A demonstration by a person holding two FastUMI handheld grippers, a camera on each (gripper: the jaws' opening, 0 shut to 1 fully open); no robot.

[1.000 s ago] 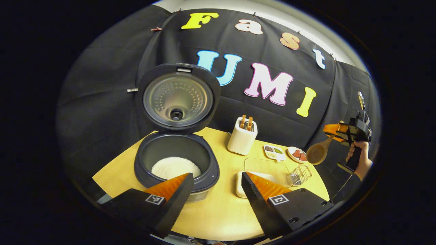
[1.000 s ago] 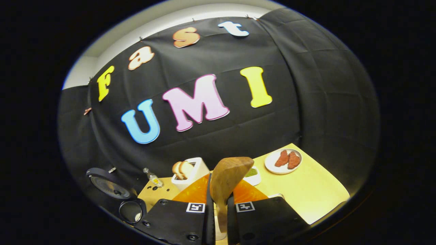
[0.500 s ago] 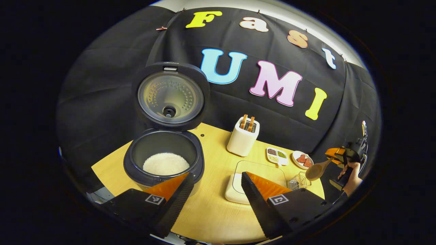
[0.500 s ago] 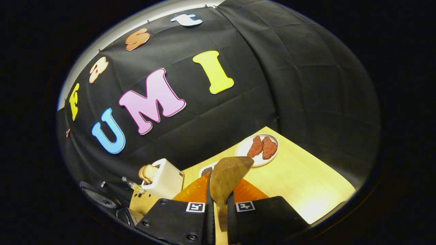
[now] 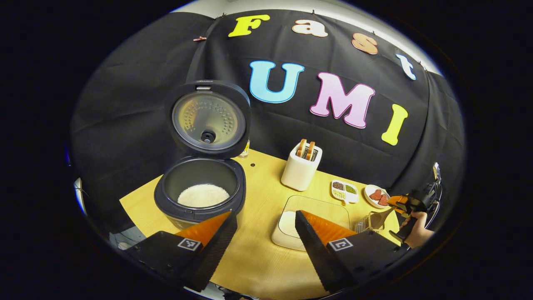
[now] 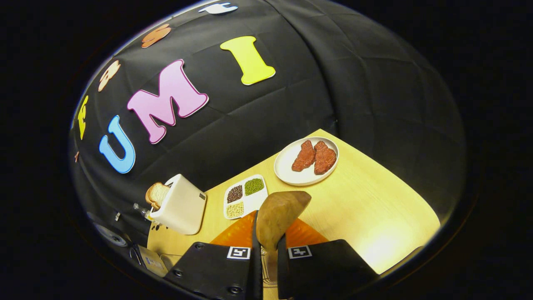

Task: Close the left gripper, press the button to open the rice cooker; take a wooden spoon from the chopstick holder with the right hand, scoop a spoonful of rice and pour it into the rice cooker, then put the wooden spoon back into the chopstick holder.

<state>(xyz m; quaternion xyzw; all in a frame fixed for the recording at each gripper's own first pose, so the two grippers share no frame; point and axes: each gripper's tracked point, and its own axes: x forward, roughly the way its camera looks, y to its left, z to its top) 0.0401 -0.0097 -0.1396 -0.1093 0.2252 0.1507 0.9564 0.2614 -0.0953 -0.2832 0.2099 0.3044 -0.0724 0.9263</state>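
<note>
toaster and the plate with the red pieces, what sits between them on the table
A divided dish of dark, green and pale grains lies between the toaster and the plate, apart from both, in the right gripper view.

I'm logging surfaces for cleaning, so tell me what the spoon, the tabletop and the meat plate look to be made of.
Wooden spoon: wood, matte brown with faint grain.
Tabletop: light wood or wood-look laminate; fine straight grain with a soft sheen, so which one stays open.
Plate: smooth white, probably glazed ceramic, possibly plastic; even rim, no texture.
</note>
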